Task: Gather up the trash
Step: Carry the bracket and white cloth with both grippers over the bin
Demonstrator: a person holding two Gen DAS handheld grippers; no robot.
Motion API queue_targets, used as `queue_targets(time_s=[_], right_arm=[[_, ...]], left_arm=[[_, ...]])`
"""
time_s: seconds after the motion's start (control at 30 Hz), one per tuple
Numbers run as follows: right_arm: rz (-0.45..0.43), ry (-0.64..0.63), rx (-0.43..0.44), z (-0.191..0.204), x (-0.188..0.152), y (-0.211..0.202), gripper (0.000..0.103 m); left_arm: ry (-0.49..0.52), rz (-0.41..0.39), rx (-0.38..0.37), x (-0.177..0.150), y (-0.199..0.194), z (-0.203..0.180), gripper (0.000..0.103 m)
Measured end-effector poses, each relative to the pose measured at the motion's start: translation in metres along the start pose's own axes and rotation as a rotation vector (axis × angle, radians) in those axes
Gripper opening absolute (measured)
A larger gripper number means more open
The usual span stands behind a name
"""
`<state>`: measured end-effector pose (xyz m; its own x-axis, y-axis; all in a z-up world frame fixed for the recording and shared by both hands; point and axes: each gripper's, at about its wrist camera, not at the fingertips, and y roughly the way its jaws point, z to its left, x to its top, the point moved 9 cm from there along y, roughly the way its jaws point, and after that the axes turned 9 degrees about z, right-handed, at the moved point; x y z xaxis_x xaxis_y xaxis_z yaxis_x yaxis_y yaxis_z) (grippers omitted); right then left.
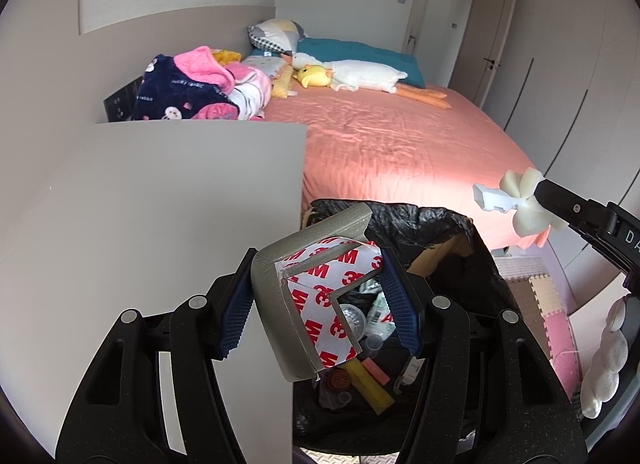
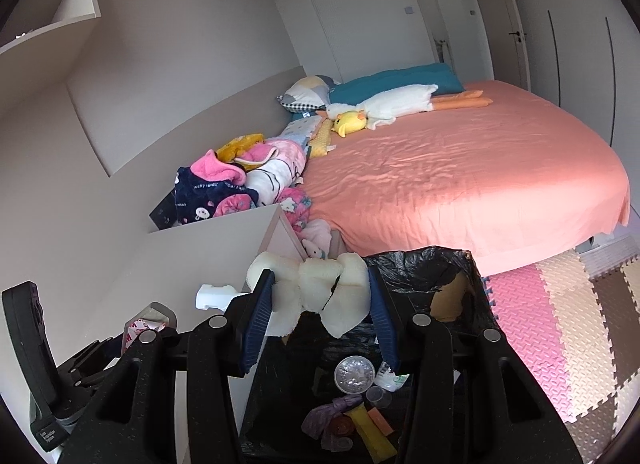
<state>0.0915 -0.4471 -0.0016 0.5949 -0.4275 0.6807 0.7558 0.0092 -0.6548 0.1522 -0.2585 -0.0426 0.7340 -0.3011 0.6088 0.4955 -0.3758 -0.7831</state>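
My left gripper is shut on a grey foam corner guard with red-and-white 3M backing, held over the left rim of the trash bin, a box lined with a black bag. My right gripper is shut on a piece of white foam and holds it above the bin. The right gripper with its foam also shows at the right of the left wrist view. Trash lies inside the bin: a clear lid, a yellow strip, small cups and wrappers.
A grey bedside cabinet top stands left of the bin. The bed with an orange sheet lies behind it, with plush toys, pillows and blankets. Foam floor mats lie to the right. Wardrobe doors line the right wall.
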Motion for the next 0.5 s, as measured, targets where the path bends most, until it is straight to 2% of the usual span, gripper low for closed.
queue_targets(time_s=[0.5], right_arm=[[-0.025,0.053,-0.041,-0.038,0.000,-0.014,0.048]], left_arm=[[0.061,0.012,-0.048,0.004,0.010,-0.039,0.059]])
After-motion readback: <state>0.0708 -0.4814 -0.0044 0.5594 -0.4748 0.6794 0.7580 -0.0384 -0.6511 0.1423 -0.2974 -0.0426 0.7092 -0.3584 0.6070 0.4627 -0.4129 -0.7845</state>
